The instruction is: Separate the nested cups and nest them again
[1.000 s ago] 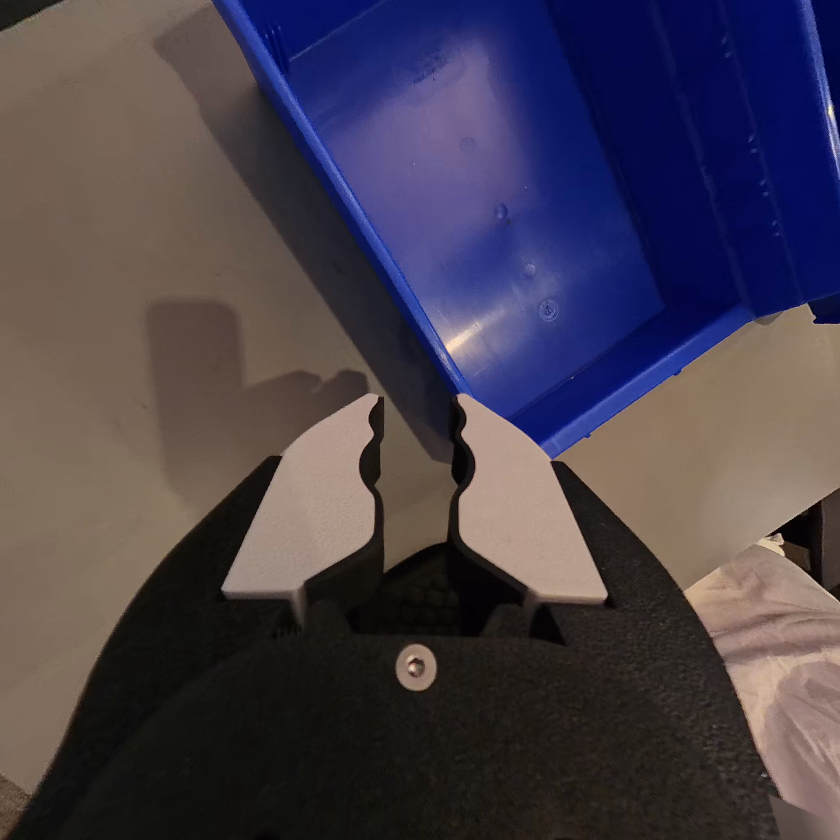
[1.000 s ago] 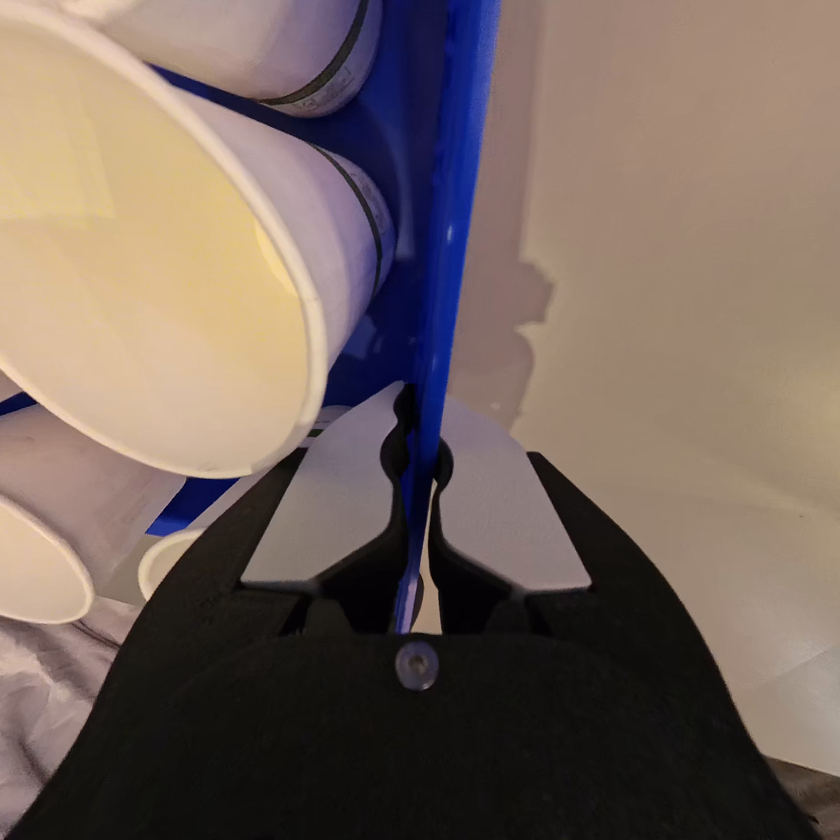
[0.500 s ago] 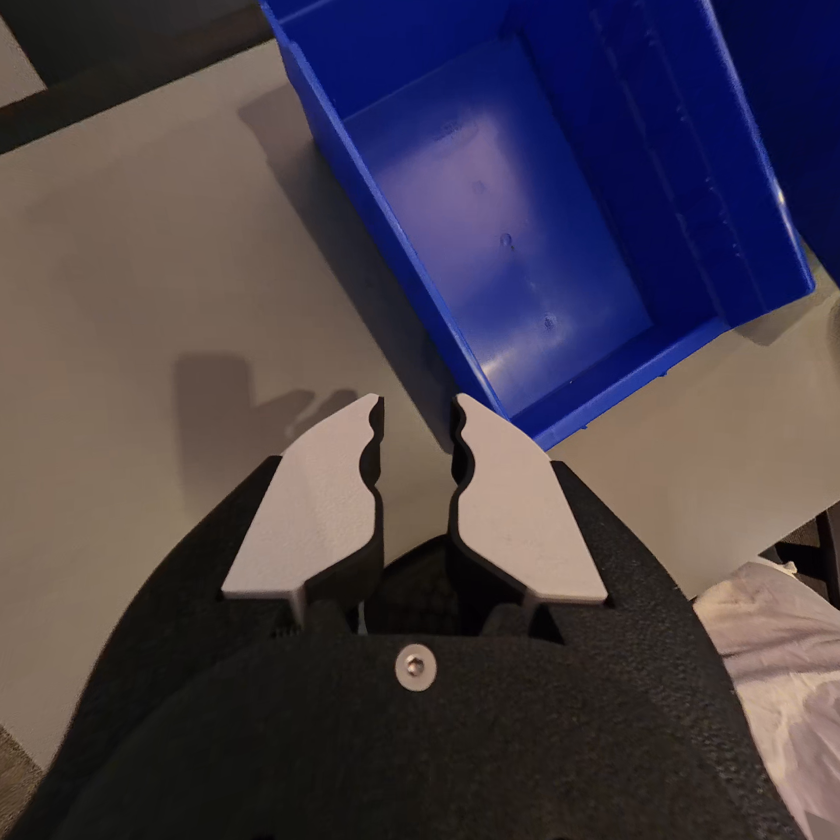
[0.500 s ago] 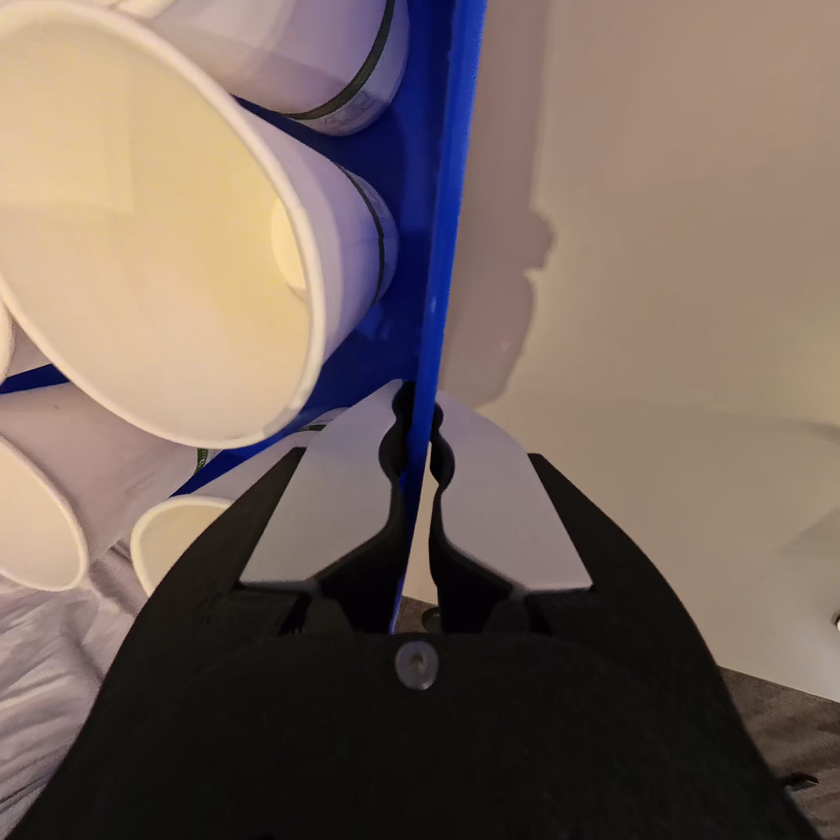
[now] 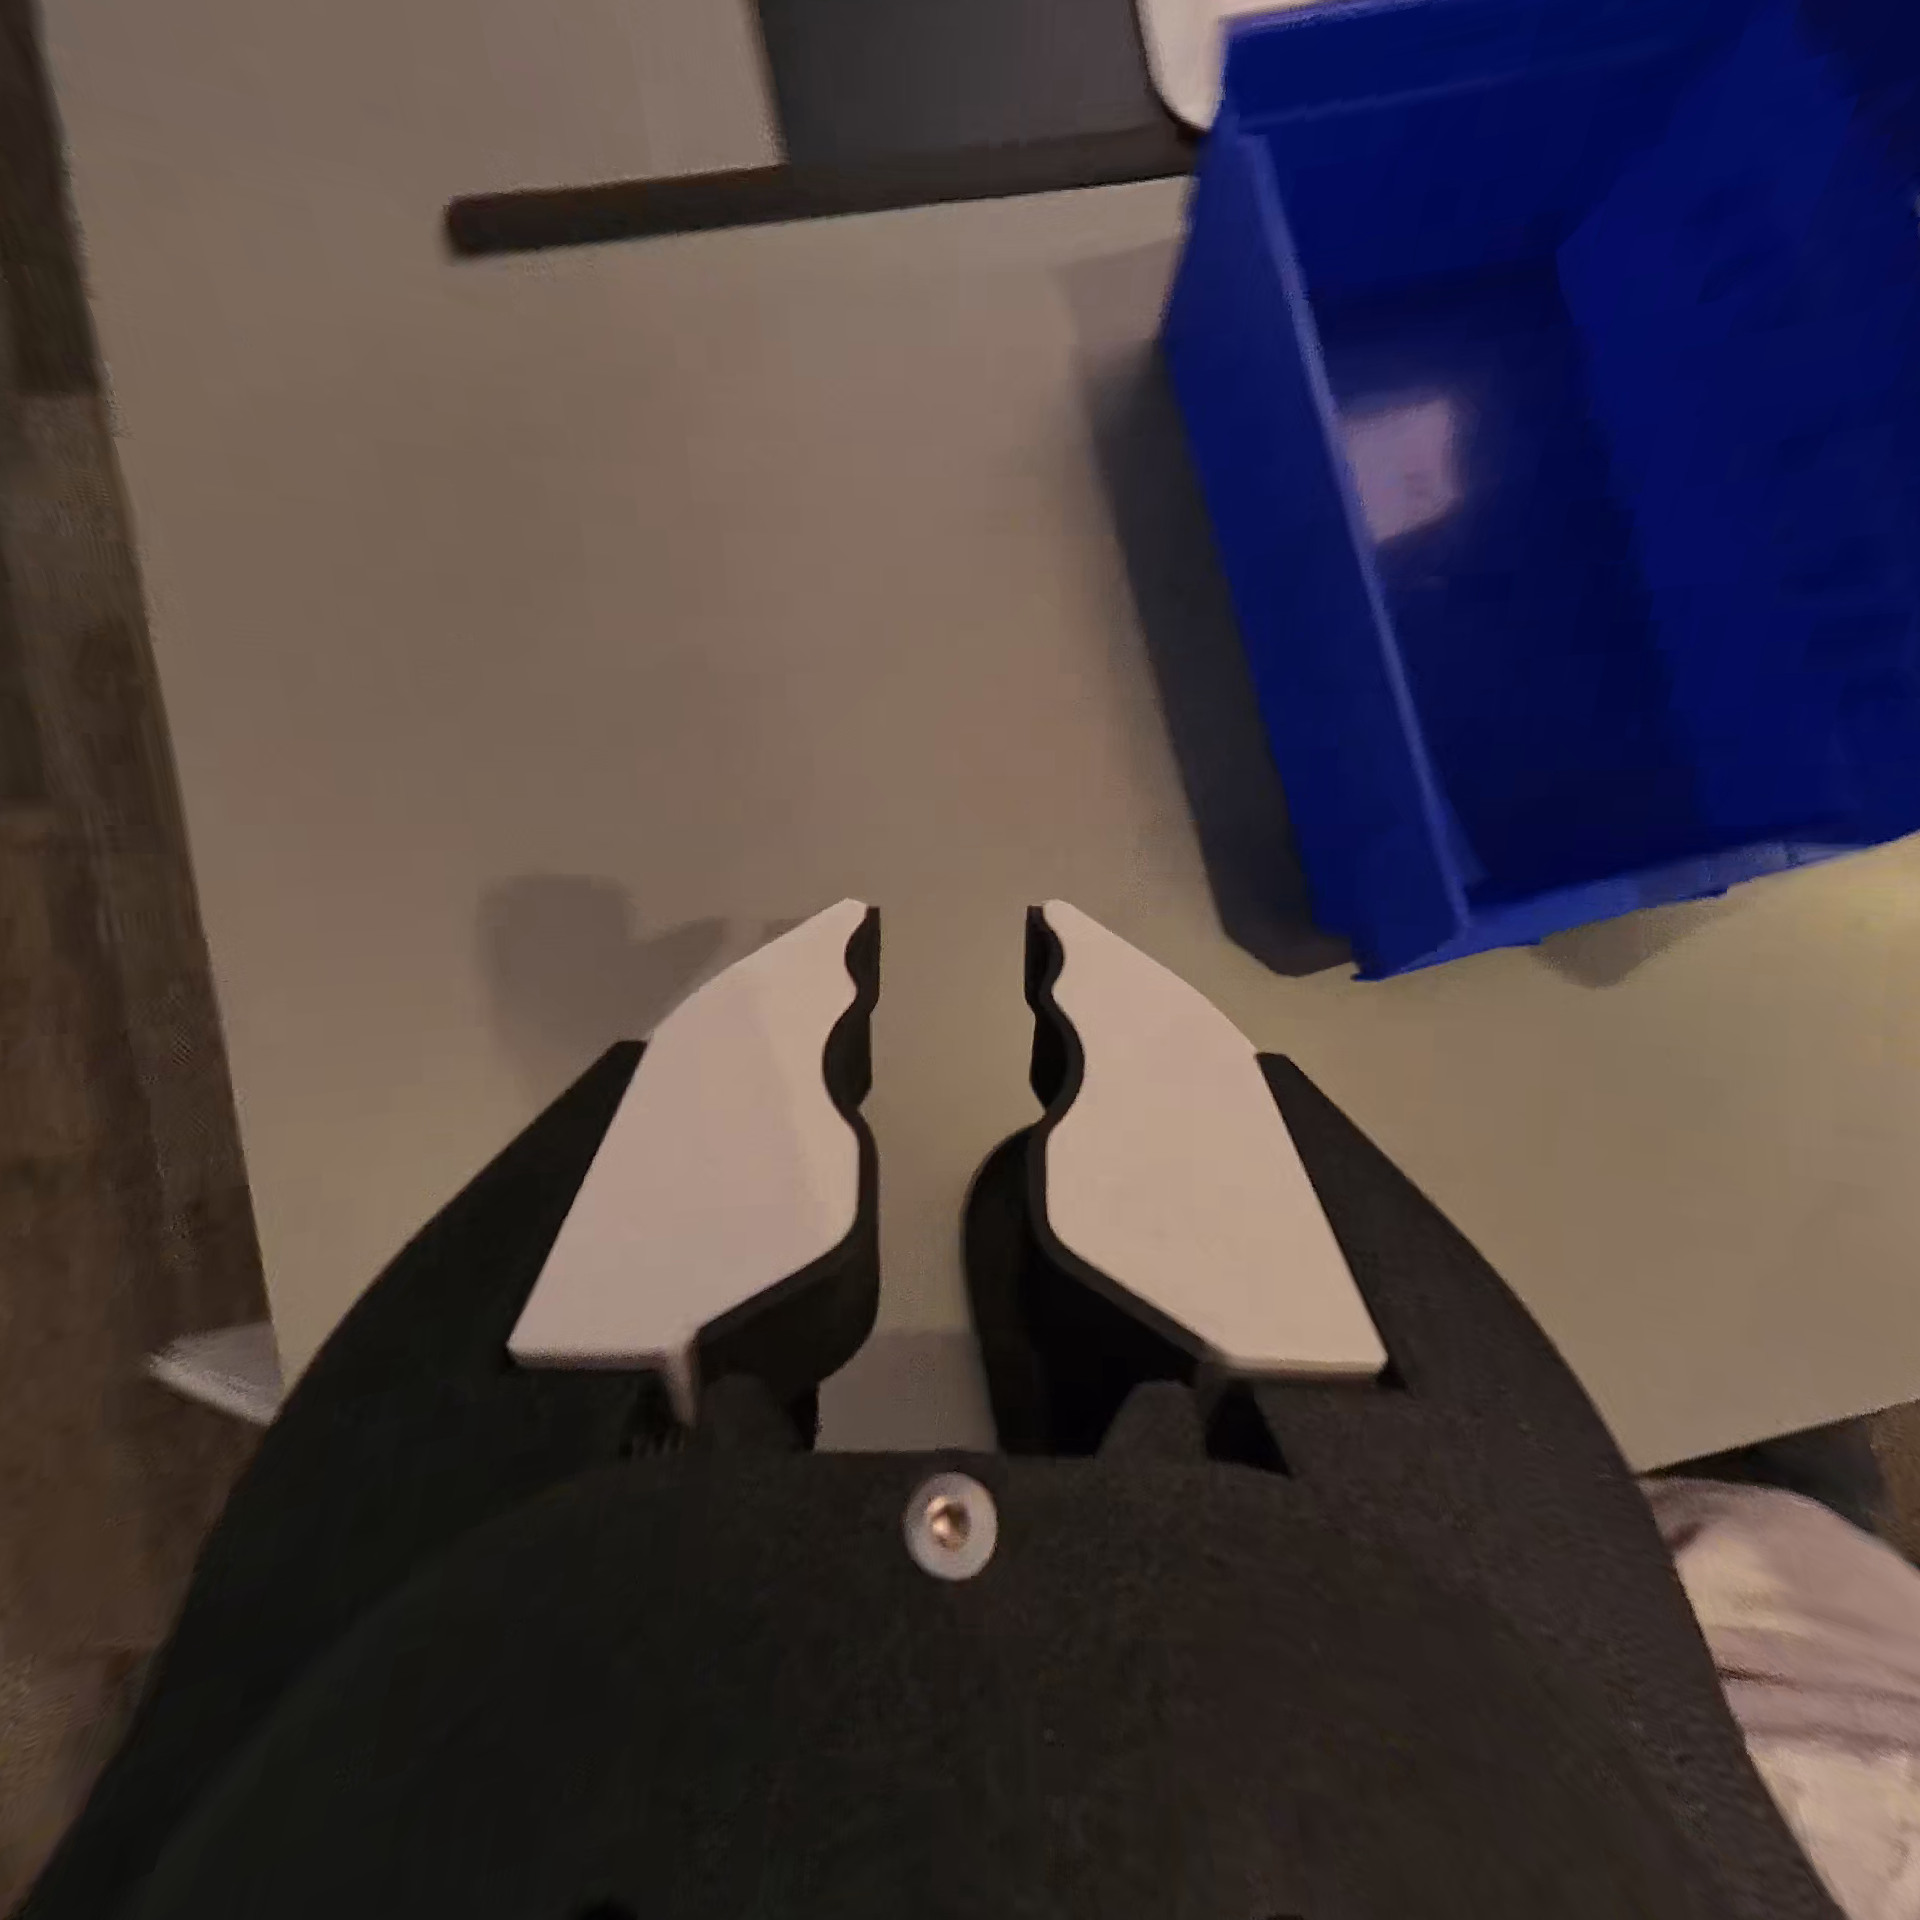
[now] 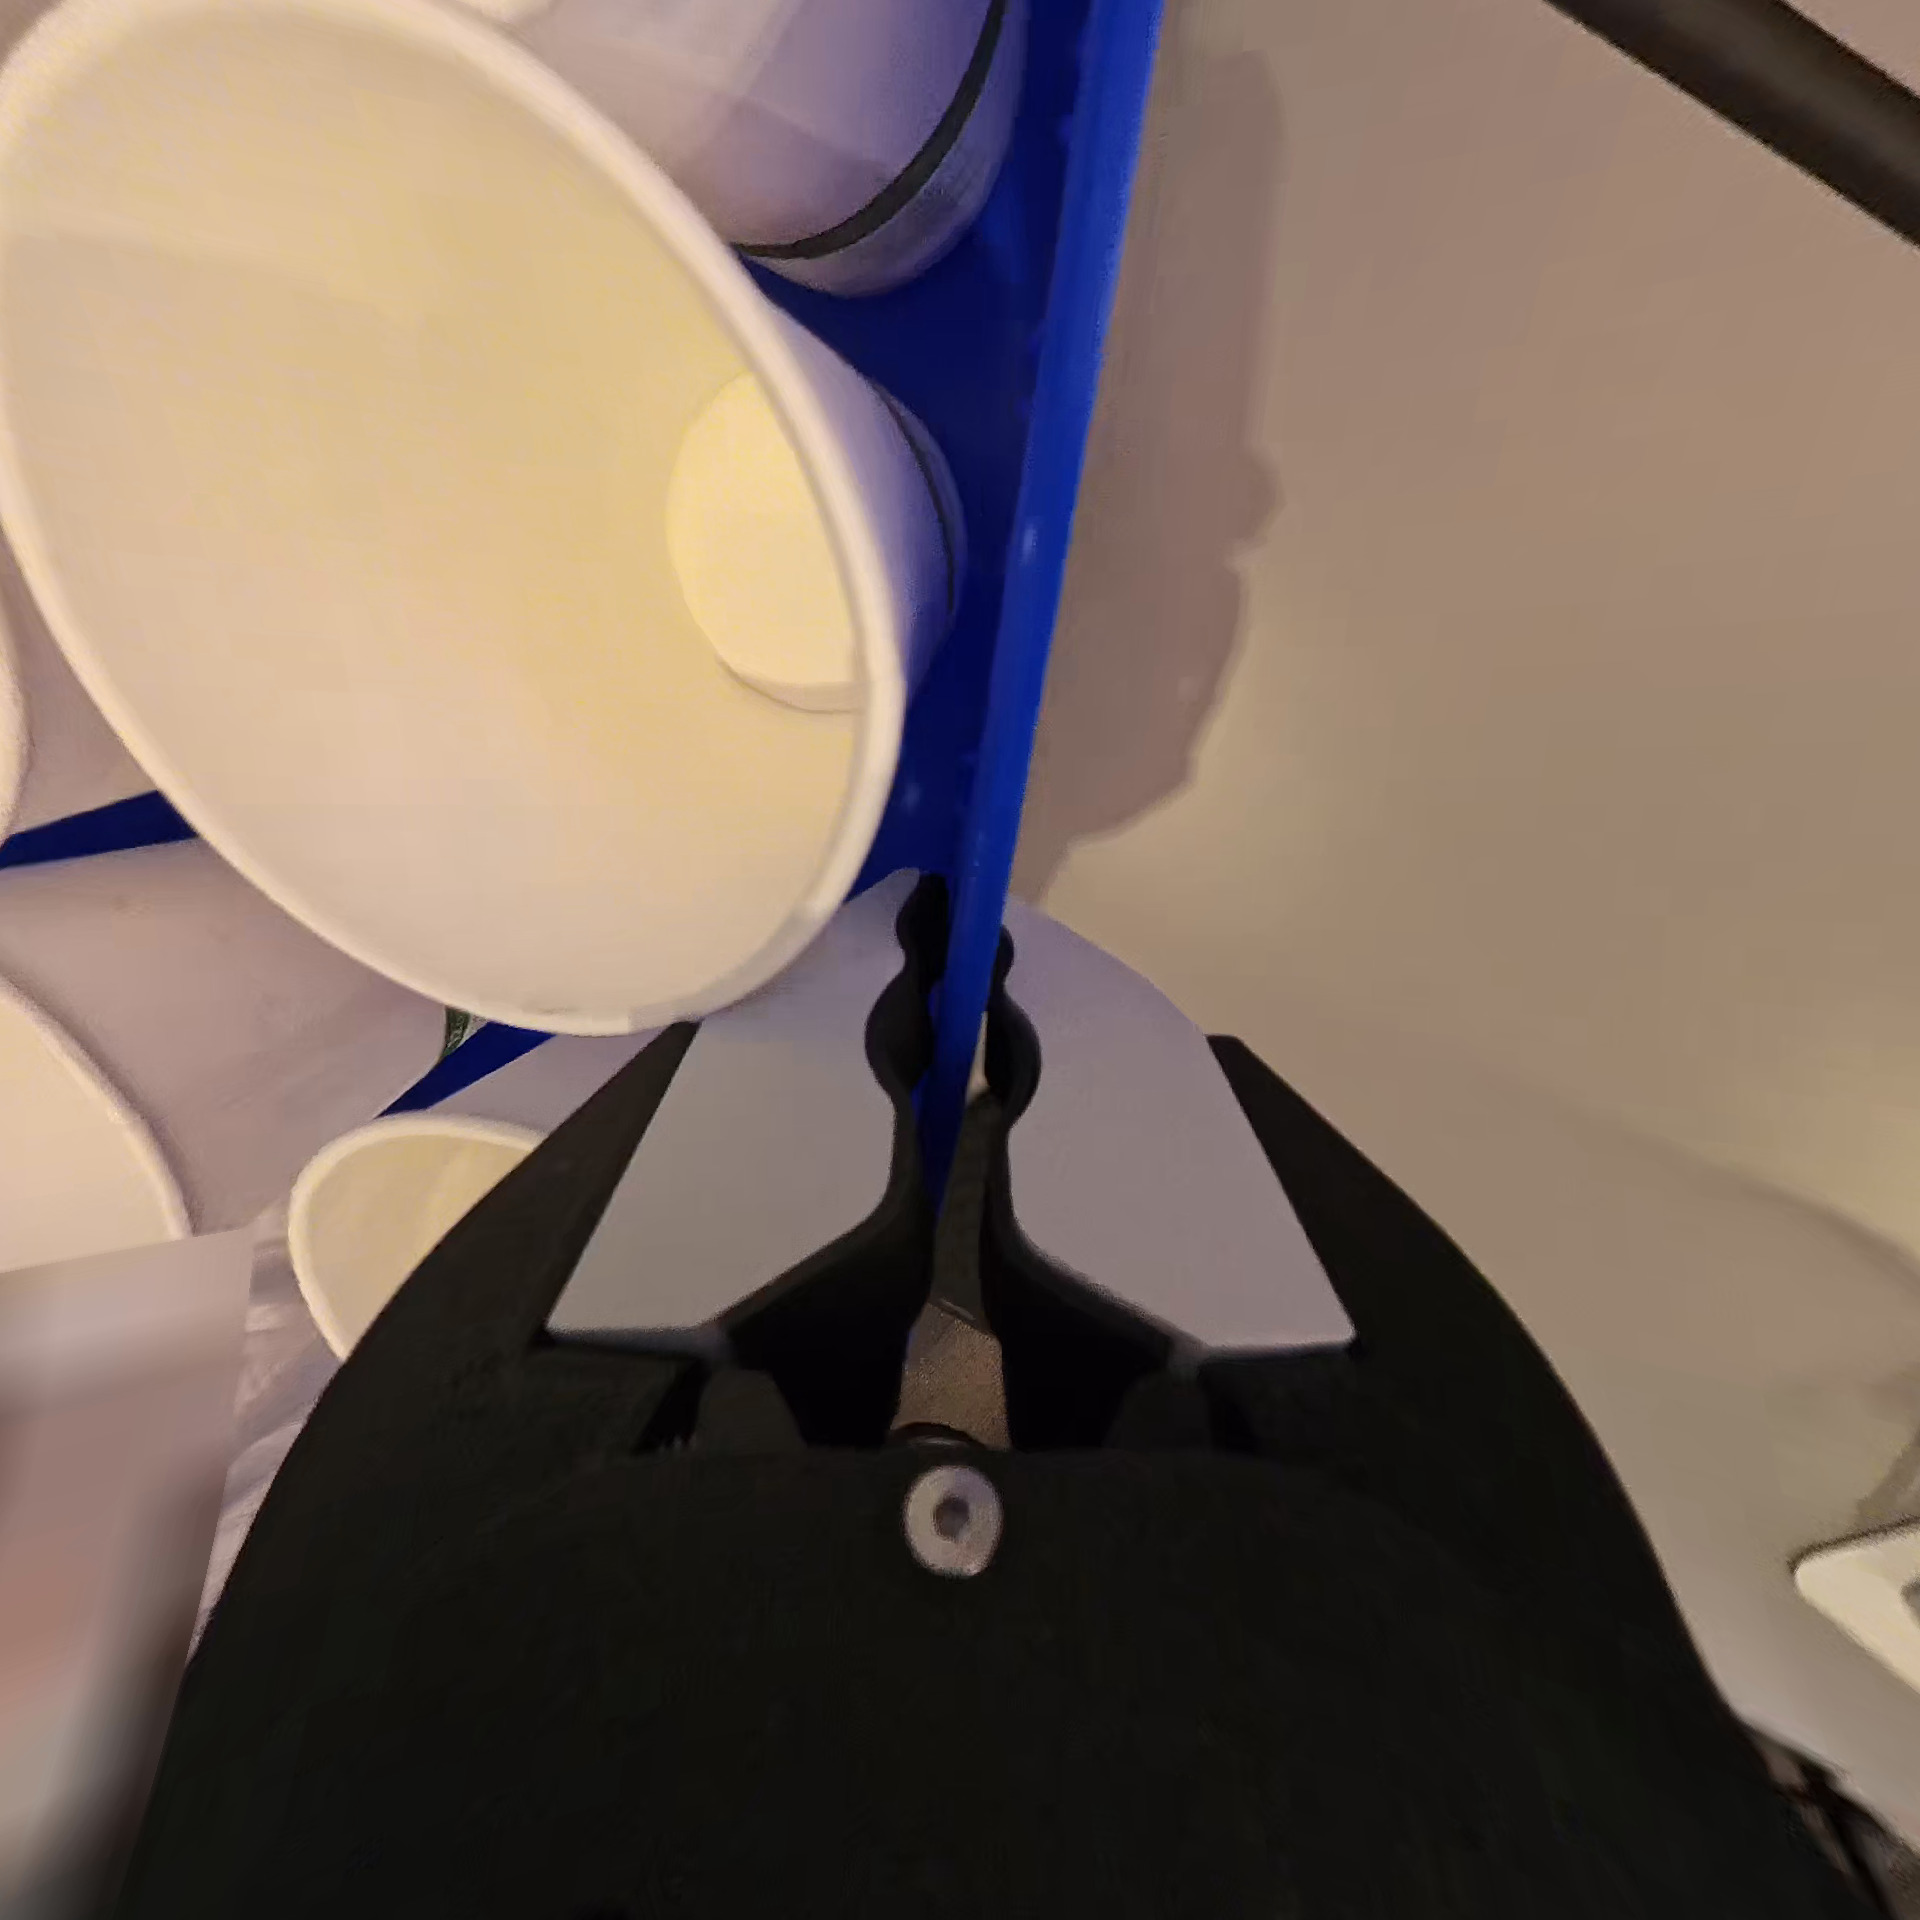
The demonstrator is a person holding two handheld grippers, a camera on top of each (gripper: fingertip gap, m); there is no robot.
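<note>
Just cups (image 6: 436, 540) beside clamped bin wall (image 6: 1023, 623)

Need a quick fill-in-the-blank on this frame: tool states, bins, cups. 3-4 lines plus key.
1. The right tool is shut on the blue bin's ____.
2. The left tool is ____ and holds nothing.
3. The blue bin in the left wrist view is ____.
4. The paper cups in the right tool's bin are ____ in colour.

Missing words: wall; open; empty; white
</note>
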